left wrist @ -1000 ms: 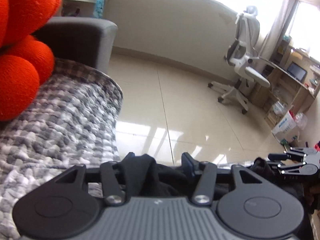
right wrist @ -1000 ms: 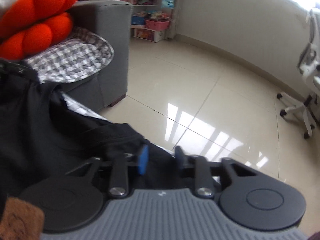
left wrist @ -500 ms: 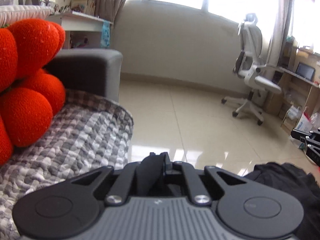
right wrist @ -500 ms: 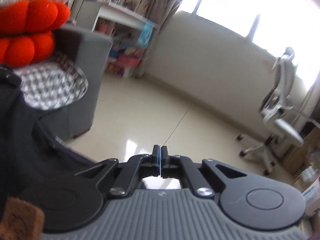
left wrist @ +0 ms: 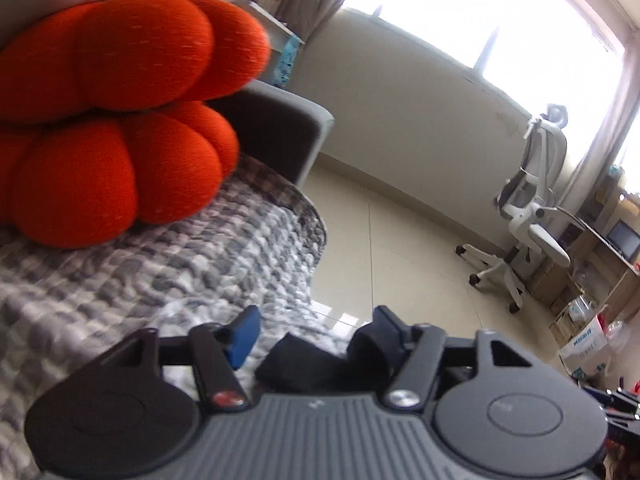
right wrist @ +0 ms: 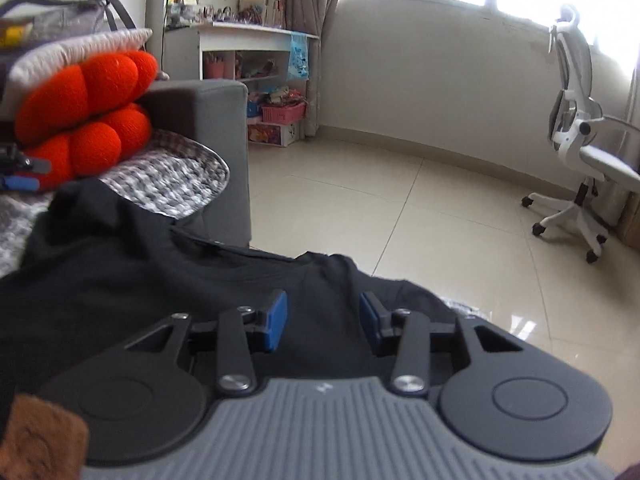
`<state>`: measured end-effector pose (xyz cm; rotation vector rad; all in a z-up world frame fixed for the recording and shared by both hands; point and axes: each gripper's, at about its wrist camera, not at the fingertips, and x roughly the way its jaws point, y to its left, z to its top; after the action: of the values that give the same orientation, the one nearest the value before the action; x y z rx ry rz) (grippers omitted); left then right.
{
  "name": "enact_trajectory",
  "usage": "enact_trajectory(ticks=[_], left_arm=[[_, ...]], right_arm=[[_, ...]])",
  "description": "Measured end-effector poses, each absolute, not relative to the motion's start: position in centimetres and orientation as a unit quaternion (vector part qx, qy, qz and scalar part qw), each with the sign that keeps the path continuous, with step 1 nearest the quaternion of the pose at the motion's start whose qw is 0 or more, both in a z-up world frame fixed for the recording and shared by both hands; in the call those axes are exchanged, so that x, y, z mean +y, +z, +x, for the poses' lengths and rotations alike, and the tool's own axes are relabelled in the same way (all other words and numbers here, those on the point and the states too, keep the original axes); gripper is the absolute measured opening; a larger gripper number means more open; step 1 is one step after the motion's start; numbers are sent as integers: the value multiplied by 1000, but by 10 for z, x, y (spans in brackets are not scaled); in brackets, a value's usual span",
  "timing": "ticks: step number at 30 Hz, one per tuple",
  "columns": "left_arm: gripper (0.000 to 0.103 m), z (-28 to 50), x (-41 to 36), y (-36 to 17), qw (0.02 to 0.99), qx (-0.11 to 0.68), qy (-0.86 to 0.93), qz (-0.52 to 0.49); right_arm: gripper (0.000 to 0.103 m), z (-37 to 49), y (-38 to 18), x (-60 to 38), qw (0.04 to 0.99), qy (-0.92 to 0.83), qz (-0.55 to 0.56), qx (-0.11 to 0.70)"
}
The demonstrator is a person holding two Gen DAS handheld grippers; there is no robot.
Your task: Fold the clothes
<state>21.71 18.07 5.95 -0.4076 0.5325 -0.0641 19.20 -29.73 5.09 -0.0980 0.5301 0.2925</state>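
The left gripper point(left wrist: 316, 336) has just been opening; its jaws stand wide, a fold of the black garment point(right wrist: 132, 280) loose between them. The right gripper point(right wrist: 322, 320), also just opening, gapes over the same soft, matte cloth, which is spread on the checked fleece blanket point(left wrist: 168, 272) beside lobed orange knit cushions point(left wrist: 120, 112).

Black garment point(right wrist: 120, 280), orange cushions point(left wrist: 120, 120), grey-and-white checked blanket point(left wrist: 180, 272), grey sofa arm point(right wrist: 216, 140), white chair point(right wrist: 580, 140).

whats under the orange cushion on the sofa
The orange cushion rests on a grey checked blanket over the sofa. The seat beneath is covered.
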Motion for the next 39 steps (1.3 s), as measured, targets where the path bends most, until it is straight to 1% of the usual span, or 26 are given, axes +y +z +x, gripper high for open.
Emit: enact_trajectory(ticks=[3,5,7,9,10,11,12,13,14,15,17,19,20,21,24,25,26,28,33,36,39], left_arm=[[78,205,187,52,943,276,-35,-182],[80,212,173,47,944,282,-52,-165],[84,220,157,41,944,286,-69,-149],[83,231,132,33,948,293,-67,-105],[74,236,117,28,950,298,-61,-70],[63,241,104,25,951,303,-49,-28],[39,248,97,26,951,307,-29,-3],[21,255,92,28,950,312,-8,18],[16,261,97,35,949,314,7,7],[15,267,111,46,950,309,26,-24],[15,265,136,61,950,297,52,-82],[15,255,161,72,947,287,71,-127],[15,247,169,75,946,285,80,-133],[18,239,178,78,946,281,89,-137],[29,210,203,81,940,278,108,-165],[31,199,206,80,938,283,103,-173],[32,182,204,80,937,291,82,-174],[39,143,194,78,937,303,34,-170],[50,17,160,65,935,318,-65,-141],[50,-49,147,48,935,323,-88,-116],[50,-96,148,31,936,317,-95,-119]], right_arm=[[50,163,52,-321,957,118,-9,263],[50,162,47,-344,961,63,33,269],[50,165,39,-359,954,35,65,290],[50,171,24,-362,944,27,53,324],[50,177,15,-363,938,18,46,342],[50,181,10,-366,936,1,42,348],[50,182,10,-370,938,-31,35,343],[50,184,11,-374,939,-62,28,337],[49,184,11,-378,939,-87,24,331],[49,181,12,-381,940,-99,26,325],[49,175,14,-387,941,-113,37,316],[49,160,17,-389,942,-71,80,317],[49,151,19,-385,945,-61,78,312],[49,141,22,-381,947,-51,76,307],[49,109,29,-371,950,-10,97,298],[49,98,31,-368,949,9,107,296],[49,86,34,-366,948,31,116,295],[49,55,38,-360,944,77,130,292],[49,-18,30,-362,924,172,167,297],[49,-57,25,-363,912,217,187,294],[49,-86,24,-353,907,247,175,294]])
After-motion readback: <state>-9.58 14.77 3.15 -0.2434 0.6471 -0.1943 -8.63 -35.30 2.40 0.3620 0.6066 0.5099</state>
